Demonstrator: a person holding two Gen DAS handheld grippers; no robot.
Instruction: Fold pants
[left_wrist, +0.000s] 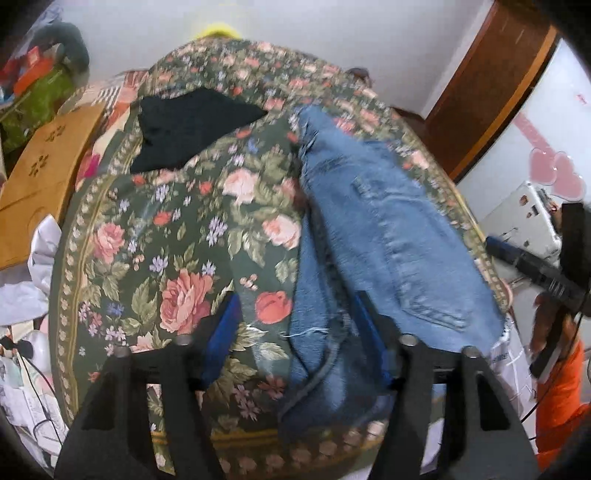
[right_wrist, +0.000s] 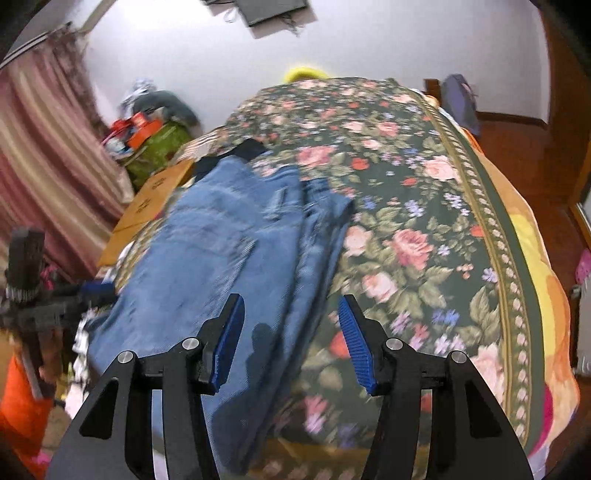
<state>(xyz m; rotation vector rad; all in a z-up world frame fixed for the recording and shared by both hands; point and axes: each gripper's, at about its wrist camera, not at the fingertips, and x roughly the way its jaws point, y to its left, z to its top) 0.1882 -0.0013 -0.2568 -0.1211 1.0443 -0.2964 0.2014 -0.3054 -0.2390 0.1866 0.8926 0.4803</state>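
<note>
Blue jeans (right_wrist: 229, 258) spread lengthwise on floral bedspread (right_wrist: 424, 221), near bed's edge. Left tool (left_wrist: 295, 332) wide, straddling denim fold. Right tool (right_wrist: 291, 339) wide, above jeans, gripping nothing. Black garment (left_wrist: 184, 125) farther off.

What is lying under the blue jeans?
The jeans lie on the floral bedcover. In the right wrist view they also cover part of a black garment. Anything else beneath the denim is hidden.
</note>
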